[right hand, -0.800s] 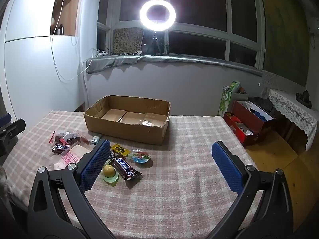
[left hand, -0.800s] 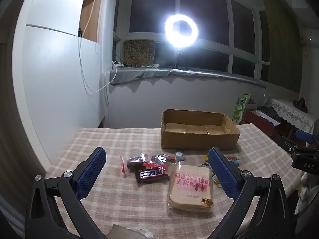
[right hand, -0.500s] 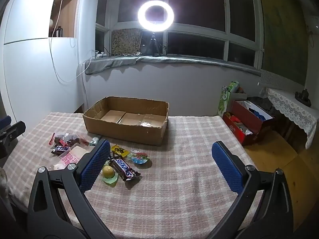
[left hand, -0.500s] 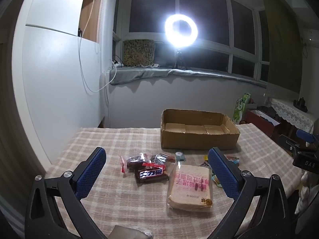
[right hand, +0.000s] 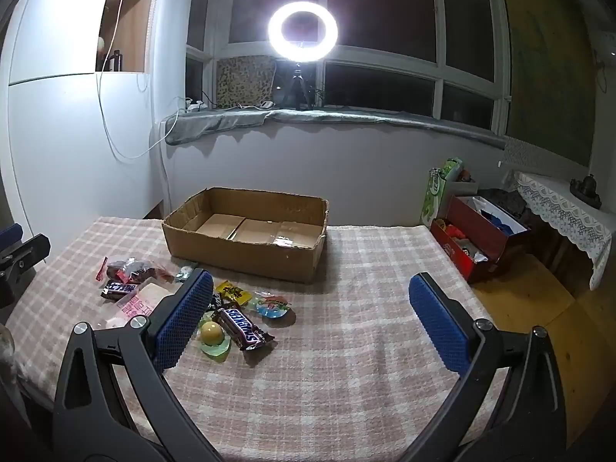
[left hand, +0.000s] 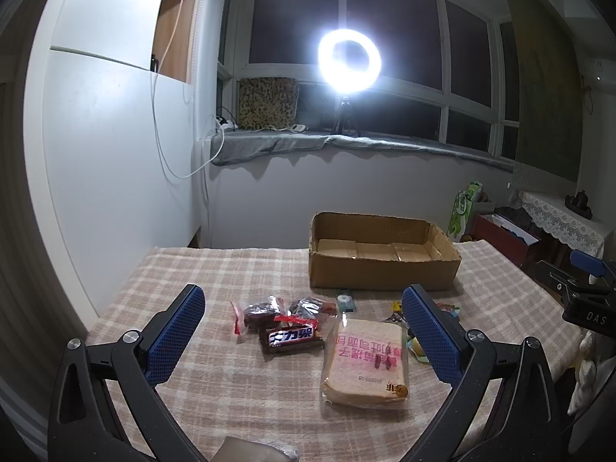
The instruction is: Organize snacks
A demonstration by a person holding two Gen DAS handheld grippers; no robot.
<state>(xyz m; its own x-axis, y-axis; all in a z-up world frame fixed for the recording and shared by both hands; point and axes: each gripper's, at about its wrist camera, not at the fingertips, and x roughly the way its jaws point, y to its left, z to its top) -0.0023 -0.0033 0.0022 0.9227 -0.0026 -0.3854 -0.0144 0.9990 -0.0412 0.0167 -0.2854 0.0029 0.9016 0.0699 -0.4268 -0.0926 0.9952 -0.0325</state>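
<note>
An open, empty cardboard box (left hand: 385,265) stands at the back of the checked tablecloth; it also shows in the right wrist view (right hand: 246,236). In front of it lie a bagged bread loaf (left hand: 365,358), a dark chocolate bar (left hand: 293,338) and small dark sweet packets (left hand: 261,310). The right wrist view shows a Snickers bar (right hand: 241,323), a yellow jelly cup (right hand: 212,335) and a blue jelly cup (right hand: 271,306). My left gripper (left hand: 304,335) is open and empty above the snacks. My right gripper (right hand: 310,319) is open and empty, right of the snack pile.
A bright ring light (left hand: 349,59) stands on the windowsill behind the table. A red box (right hand: 477,236) and a green carton (right hand: 439,192) sit on the floor to the right. A lace-covered side table (right hand: 562,208) stands at the far right. A white wall runs along the left.
Both views have shifted only slightly. No snack has moved and both grippers stay open.
</note>
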